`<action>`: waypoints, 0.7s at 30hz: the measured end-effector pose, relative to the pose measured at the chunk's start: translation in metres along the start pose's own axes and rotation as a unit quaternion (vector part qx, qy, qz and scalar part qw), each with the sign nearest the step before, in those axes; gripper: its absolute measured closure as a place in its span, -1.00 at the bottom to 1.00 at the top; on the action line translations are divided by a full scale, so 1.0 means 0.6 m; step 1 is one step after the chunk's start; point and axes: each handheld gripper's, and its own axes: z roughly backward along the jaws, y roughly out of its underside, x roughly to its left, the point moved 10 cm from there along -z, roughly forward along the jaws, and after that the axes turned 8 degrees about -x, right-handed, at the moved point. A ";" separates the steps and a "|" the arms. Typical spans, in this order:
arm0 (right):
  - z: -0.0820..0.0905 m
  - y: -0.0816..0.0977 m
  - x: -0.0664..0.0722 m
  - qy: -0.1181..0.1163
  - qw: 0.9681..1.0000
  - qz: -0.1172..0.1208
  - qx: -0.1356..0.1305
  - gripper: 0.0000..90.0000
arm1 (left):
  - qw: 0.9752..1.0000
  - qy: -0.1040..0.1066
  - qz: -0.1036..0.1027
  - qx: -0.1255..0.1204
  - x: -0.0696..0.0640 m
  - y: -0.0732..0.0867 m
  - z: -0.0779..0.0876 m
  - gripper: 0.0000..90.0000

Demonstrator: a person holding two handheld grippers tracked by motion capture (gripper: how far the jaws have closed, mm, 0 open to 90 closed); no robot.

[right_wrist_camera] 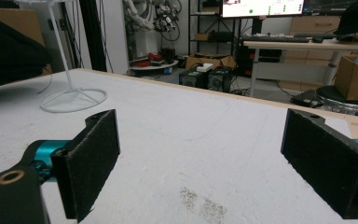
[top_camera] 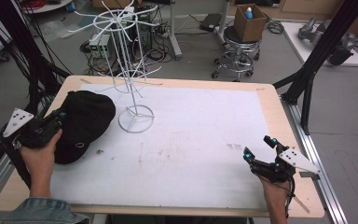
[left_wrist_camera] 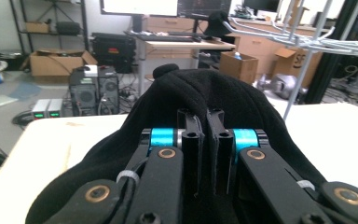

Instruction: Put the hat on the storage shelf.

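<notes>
Left tool [top_camera: 58, 119], at 9 o'clock on the counter [top_camera: 270, 100]: jaws drawn tight together, pinching the near edge of the black cap [top_camera: 86, 121]. In the left gripper view the tool [left_wrist_camera: 204, 122] has its two jaws almost meeting, black cloth caught between them, and the cap [left_wrist_camera: 200, 88] bulges up just past them and blocks the middle of what lies ahead. The person's left hand [top_camera: 39, 154] wraps the tool body from below.

Right tool [top_camera: 260, 147], at 4 o'clock: jaws spread wide, nothing between them. In the right gripper view the tool [right_wrist_camera: 200, 154] shows bare white mat [right_wrist_camera: 191, 135] between the two pads [right_wrist_camera: 93, 158]. A few dark specks sit on the mat just ahead of it.

Cap lies at the counter's left side, 9 to 10 o'clock, its brim end towards the near edge, crown towards the rack.

White wire rack [top_camera: 131, 70], at 11 o'clock: upright, ring base on the mat just beside the cap's right side; whether they touch I cannot tell. Its prongs fan out above the counter's far edge.

Beyond the counter, at 12 to 1 o'clock: round stool [top_camera: 237, 58] carrying an open cardboard box [top_camera: 250, 22]. Black frame struts [top_camera: 317, 56] stand at 2 o'clock.
</notes>
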 end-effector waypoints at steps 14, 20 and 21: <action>-0.001 -0.001 -0.005 0.001 1.000 0.001 -0.002 -0.76 | 0.999 -0.009 0.011 -0.035 0.036 -0.050 0.051 0.91; -0.003 -0.003 -0.004 0.000 1.000 -0.002 -0.004 -0.76 | 0.999 -0.001 0.000 -0.054 0.026 -0.092 0.063 0.91; -0.003 -0.003 -0.004 0.000 1.000 -0.002 -0.004 -0.76 | 0.998 0.001 0.000 -0.056 0.027 -0.098 0.065 0.91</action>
